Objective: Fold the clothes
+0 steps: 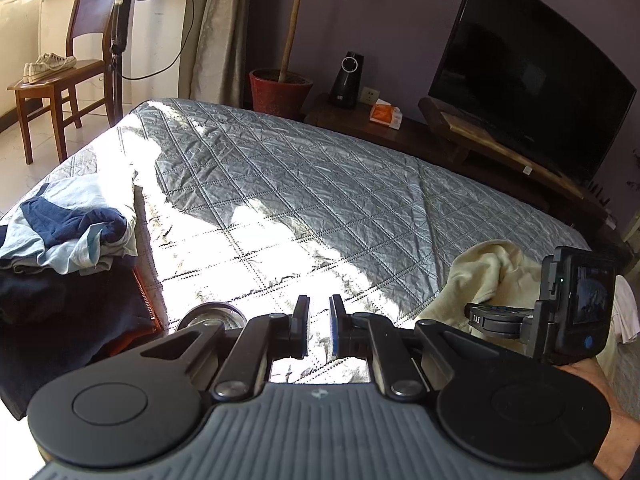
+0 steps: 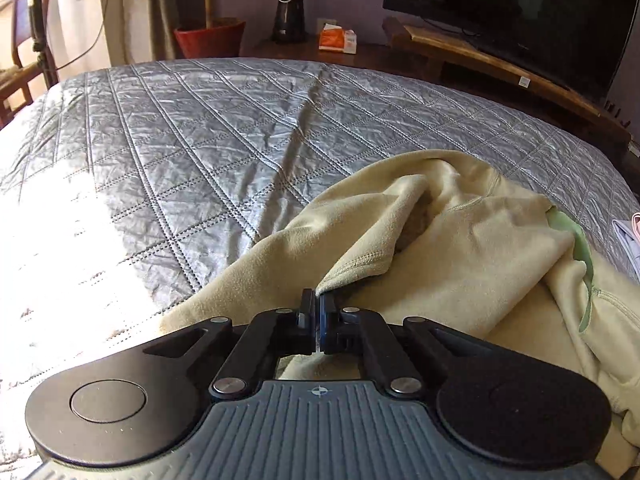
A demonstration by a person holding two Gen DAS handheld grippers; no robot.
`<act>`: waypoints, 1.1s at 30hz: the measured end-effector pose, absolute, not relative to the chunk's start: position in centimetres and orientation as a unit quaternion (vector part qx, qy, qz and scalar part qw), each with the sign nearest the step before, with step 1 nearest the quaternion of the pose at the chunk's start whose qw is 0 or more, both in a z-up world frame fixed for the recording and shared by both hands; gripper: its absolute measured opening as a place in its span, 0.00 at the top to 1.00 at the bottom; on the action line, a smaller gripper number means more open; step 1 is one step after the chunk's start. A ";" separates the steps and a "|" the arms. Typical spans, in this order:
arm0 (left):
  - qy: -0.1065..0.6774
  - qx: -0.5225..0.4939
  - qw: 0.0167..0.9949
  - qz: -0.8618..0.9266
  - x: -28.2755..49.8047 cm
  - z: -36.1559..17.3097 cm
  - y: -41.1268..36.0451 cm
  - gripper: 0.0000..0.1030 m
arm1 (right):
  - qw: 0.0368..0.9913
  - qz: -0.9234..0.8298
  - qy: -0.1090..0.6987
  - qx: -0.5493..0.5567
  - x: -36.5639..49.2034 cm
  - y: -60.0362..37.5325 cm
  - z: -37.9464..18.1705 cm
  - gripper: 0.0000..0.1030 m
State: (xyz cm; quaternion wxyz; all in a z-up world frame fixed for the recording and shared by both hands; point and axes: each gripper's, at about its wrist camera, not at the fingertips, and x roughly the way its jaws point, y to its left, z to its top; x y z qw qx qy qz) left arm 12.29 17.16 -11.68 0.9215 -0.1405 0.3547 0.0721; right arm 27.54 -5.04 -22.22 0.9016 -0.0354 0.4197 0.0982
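I am steering two hand-held grippers over a bed, and I will go from left to right.

At the far left of the bed lies a crumpled heap of clothes point(image 1: 76, 236), light blue and navy, resting on a dark bag or case. None of it looks folded. To my eye the job has hardly begun.

Next comes my left gripper point(image 1: 319, 326). Its jaws are nearly together with a thin gap between them, and nothing is in them. It hangs over a bright patch of sun on the quilt.

Further right is my right gripper point(image 2: 318, 304). Its jaws are clamped on a hemmed edge of a cream fleece garment point(image 2: 460, 248), which lies bunched on the right side of the bed, with a pale green lining showing at one fold. I judge this to be the first pick-up: the garment has yet to be spread flat and folded, and the heap on the left waits after it.

The bed is covered by a grey quilted bedspread point(image 2: 200, 120), creased, partly in sun and partly in shade. Beyond it, left to right: a wooden chair point(image 1: 60, 80) carrying white shoes, a standing fan, curtains, a potted plant in a red pot, a small black appliance, an orange tissue pack, and a dark television point(image 1: 532, 76) on a low wooden stand against a purple wall.
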 end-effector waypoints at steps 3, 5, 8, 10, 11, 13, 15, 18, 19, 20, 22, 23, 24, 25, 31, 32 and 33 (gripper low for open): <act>0.355 -0.144 0.921 0.076 12.3 -11.7 17.6 0.91 | 0.912 0.209 0.350 -0.044 25.5 -1.0 -18.8 0.99; 0.356 -0.147 0.919 0.079 12.4 -11.8 17.9 0.91 | 0.903 0.294 0.306 -0.063 24.2 2.0 -16.2 0.98; 0.356 -0.150 0.919 0.081 12.2 -11.7 18.3 0.91 | 0.891 0.357 0.271 -0.068 22.9 3.0 -14.2 0.91; 0.355 -0.148 0.919 0.078 12.2 -11.6 18.4 0.91 | 0.897 0.338 0.268 -0.092 22.2 2.2 -13.7 0.57; 0.356 -0.148 0.919 0.077 12.1 -11.5 18.5 0.91 | 0.907 0.306 0.269 -0.110 21.8 1.0 -13.5 0.55; 0.354 -0.148 0.920 0.073 12.0 -11.3 18.4 0.91 | 0.922 0.256 0.271 -0.105 20.8 -3.2 -13.0 0.56; 0.351 -0.150 0.921 0.069 11.9 -11.1 18.4 0.91 | 0.939 0.174 0.279 -0.103 19.5 -8.3 -12.7 0.48; 0.348 -0.154 0.923 0.062 11.9 -10.9 17.9 0.91 | 0.943 0.009 0.310 -0.119 17.2 -16.8 -13.7 0.36; 0.346 -0.155 0.923 0.059 12.0 -10.8 17.7 0.91 | 0.937 -0.033 0.327 -0.115 16.6 -19.4 -14.2 0.34; 0.345 -0.156 0.924 0.057 12.2 -10.7 17.4 0.91 | 0.930 -0.052 0.352 -0.096 16.2 -21.6 -14.9 0.33; 0.343 -0.157 0.925 0.053 12.6 -10.7 16.7 0.91 | 0.915 -0.067 0.395 -0.056 15.6 -24.8 -16.6 0.31; 0.343 -0.157 0.925 0.051 12.7 -10.6 16.3 0.91 | 0.908 -0.067 0.411 -0.037 15.5 -25.9 -17.4 0.31; 0.343 -0.156 0.925 0.049 12.8 -10.6 15.9 0.91 | 0.906 -0.067 0.417 -0.026 15.5 -26.5 -18.2 0.31; 0.342 -0.154 0.926 0.046 12.8 -10.5 15.5 0.91 | 0.903 -0.066 0.424 -0.010 15.7 -26.8 -19.3 0.36; 0.343 -0.135 0.929 0.038 13.1 -10.3 13.5 0.91 | 0.903 -0.048 0.423 -0.060 16.5 -26.4 -20.0 0.93; 0.344 -0.134 0.929 0.038 13.2 -10.5 13.3 0.91 | 0.908 -0.053 0.401 -0.107 16.5 -25.9 -19.0 0.93; 0.345 -0.133 0.928 0.038 13.4 -10.6 13.1 0.91 | 0.911 -0.065 0.373 -0.161 16.4 -25.4 -17.7 0.93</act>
